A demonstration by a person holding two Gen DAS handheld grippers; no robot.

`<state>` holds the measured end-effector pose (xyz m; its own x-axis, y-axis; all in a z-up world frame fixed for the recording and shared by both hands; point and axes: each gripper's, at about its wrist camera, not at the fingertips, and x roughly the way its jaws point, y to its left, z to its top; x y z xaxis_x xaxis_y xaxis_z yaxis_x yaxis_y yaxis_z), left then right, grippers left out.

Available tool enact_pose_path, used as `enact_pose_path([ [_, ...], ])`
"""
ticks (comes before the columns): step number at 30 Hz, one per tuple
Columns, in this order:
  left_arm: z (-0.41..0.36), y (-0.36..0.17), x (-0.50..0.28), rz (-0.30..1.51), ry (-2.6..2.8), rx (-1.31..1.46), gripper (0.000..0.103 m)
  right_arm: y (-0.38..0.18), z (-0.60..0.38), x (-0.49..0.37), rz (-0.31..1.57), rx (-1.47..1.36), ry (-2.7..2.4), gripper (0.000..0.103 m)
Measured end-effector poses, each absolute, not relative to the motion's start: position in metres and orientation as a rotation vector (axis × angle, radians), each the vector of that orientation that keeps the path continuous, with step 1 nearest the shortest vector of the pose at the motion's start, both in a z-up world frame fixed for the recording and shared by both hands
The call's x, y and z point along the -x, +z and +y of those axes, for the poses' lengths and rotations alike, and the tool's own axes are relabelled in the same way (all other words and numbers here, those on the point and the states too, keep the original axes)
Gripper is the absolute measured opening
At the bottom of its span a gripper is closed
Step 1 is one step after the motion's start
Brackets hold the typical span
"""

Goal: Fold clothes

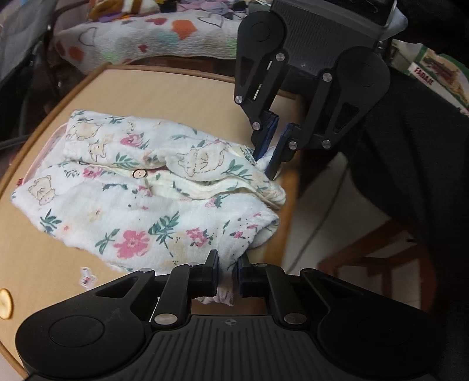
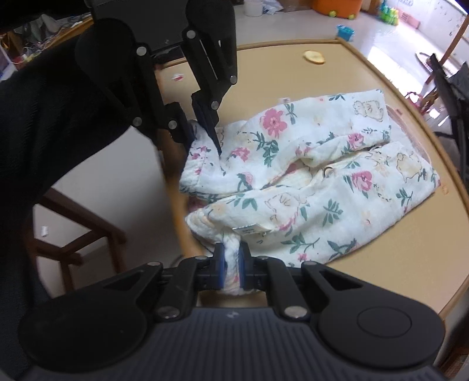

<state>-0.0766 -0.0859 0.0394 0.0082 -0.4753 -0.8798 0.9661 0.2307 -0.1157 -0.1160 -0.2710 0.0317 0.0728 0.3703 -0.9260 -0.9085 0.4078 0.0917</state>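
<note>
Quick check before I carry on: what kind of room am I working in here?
Most likely a family home's living area. The floral garment lies on a small wooden table, a heart-print blanket is behind it, and an orange toy bin stands on the tiled floor.

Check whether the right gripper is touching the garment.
Touching. In the right wrist view, the right gripper has both blue pads pressed on a bunched edge of the garment at the table edge.

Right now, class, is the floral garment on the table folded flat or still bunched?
Still bunched. The floral garment lies rumpled on the table, its button front gaping, while the left gripper and right gripper each pinch an end.
</note>
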Motion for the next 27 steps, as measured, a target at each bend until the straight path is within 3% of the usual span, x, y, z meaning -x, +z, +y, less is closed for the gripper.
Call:
enact_pose_path([
  [12, -0.086, 0.061, 0.066, 1.075, -1.328, -0.541, 0.012, 0.054, -0.270, 0.096, 1.263, 0.611, 1.184, 0.010],
  [19, -0.091, 0.048, 0.073, 1.085, -1.319, -0.623, 0.012, 0.046, -0.259, 0.095, 1.186, 0.682, 1.202, 0.011],
  [22, -0.090, 0.037, 0.079, 1.107, -1.302, -0.629, 0.012, 0.036, -0.260, 0.103, 1.140, 0.676, 1.187, 0.016],
  [27, -0.086, 0.030, 0.078, 1.104, -1.279, -0.615, 0.012, 0.044, -0.267, 0.123, 1.079, 0.724, 1.150, 0.037],
])
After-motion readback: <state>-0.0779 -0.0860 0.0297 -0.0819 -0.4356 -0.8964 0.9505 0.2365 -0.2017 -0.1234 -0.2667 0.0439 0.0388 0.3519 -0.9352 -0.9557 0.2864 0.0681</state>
